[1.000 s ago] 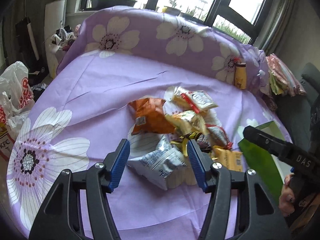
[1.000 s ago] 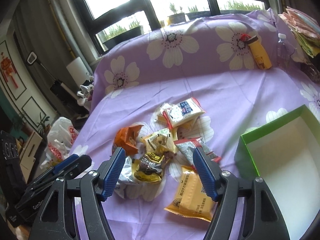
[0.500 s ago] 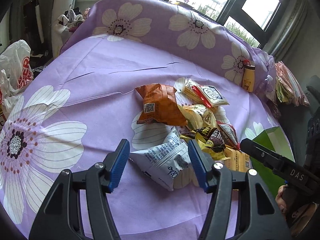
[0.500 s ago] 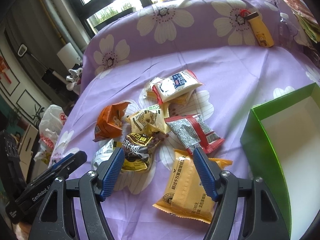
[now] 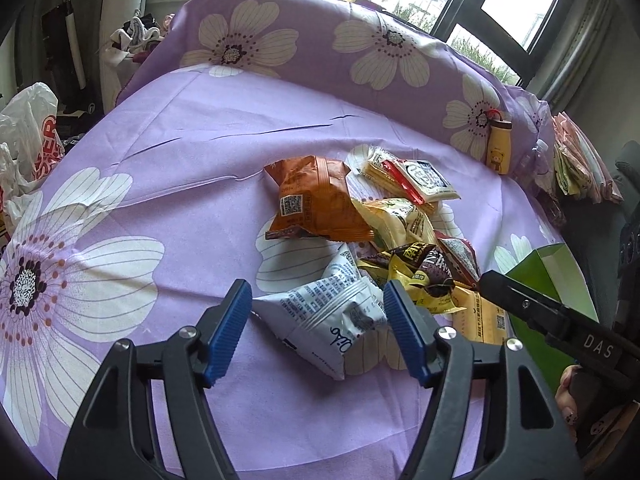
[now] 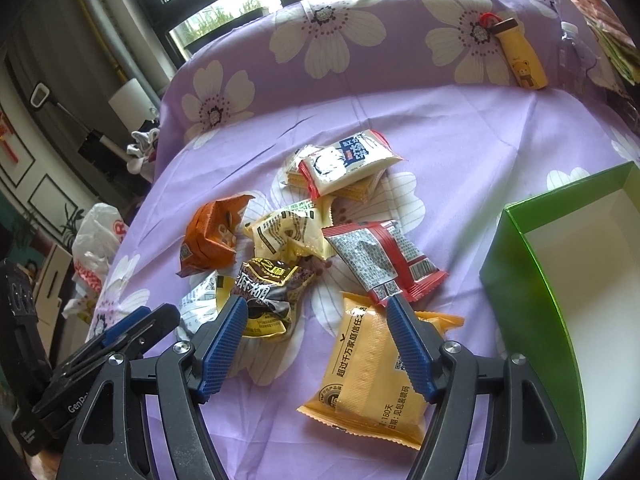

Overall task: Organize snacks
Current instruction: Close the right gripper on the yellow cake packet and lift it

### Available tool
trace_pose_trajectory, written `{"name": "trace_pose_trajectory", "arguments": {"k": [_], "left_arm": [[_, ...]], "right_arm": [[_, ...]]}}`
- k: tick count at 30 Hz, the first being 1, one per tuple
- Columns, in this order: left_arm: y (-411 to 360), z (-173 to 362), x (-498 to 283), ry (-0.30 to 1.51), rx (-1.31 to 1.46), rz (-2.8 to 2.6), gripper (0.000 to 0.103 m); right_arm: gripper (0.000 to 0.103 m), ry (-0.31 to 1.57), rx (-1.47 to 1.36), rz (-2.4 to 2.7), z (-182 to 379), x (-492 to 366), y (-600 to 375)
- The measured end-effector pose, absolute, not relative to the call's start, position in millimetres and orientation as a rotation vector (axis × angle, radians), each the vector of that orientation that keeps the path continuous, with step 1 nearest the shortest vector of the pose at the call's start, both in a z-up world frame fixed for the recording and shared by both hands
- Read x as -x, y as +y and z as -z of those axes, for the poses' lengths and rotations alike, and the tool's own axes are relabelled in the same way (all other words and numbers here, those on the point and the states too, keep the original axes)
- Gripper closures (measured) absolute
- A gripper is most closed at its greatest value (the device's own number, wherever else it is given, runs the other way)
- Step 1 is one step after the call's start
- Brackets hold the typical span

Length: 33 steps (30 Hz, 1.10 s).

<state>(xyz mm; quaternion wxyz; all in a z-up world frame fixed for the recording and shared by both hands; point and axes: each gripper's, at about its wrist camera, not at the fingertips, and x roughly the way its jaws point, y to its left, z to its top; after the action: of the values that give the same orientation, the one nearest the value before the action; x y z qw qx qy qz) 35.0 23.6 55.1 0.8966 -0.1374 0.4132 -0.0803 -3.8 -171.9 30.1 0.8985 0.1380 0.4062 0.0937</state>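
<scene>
Left gripper [image 5: 318, 322] opening, pads straddling the white packet [image 5: 324, 320] without pressing; right gripper [image 6: 316, 342] spread over the yellow packet [image 6: 368, 368] beside the green box [image 6: 520, 280]. Likely to snag 2 overlapping wrappers, or slip off slick foil.

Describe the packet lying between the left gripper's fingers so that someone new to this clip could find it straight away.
Start at the purple flowered sheet and find the heap of snack packets. At the heap's near edge, below the orange packet, lies a white packet between the fingers of the left gripper, whose jaws are opening. It is the only white one with blue print and no red trim.
</scene>
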Motion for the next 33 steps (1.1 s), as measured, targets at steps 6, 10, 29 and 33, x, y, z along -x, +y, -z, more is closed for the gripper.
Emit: {"name": "trace_pose_trajectory", "arguments": {"k": [6,10,29,33], "left_arm": [[20.8,-52.3,-36.0,0.871,0.27,0.167,0.03],[18.8,-51.7,-35.4,0.873,0.265,0.173,0.028],[-0.3,-43.3,-36.2,0.909,0.255,0.229,0.027],[-7.3,-49.1,-31.0,0.885,0.236,0.257,0.028]], "right_arm": [[0.026,0.844,-0.289,-0.2,-27.8,2.4,-171.0],[0.024,0.848,-0.293,-0.206,-27.4,2.0,-170.8],[0.019,0.865,-0.362,-0.226,-22.7,-2.2,-182.5],[0.019,0.897,-0.347,-0.154,-23.9,1.9,-190.5]]}}
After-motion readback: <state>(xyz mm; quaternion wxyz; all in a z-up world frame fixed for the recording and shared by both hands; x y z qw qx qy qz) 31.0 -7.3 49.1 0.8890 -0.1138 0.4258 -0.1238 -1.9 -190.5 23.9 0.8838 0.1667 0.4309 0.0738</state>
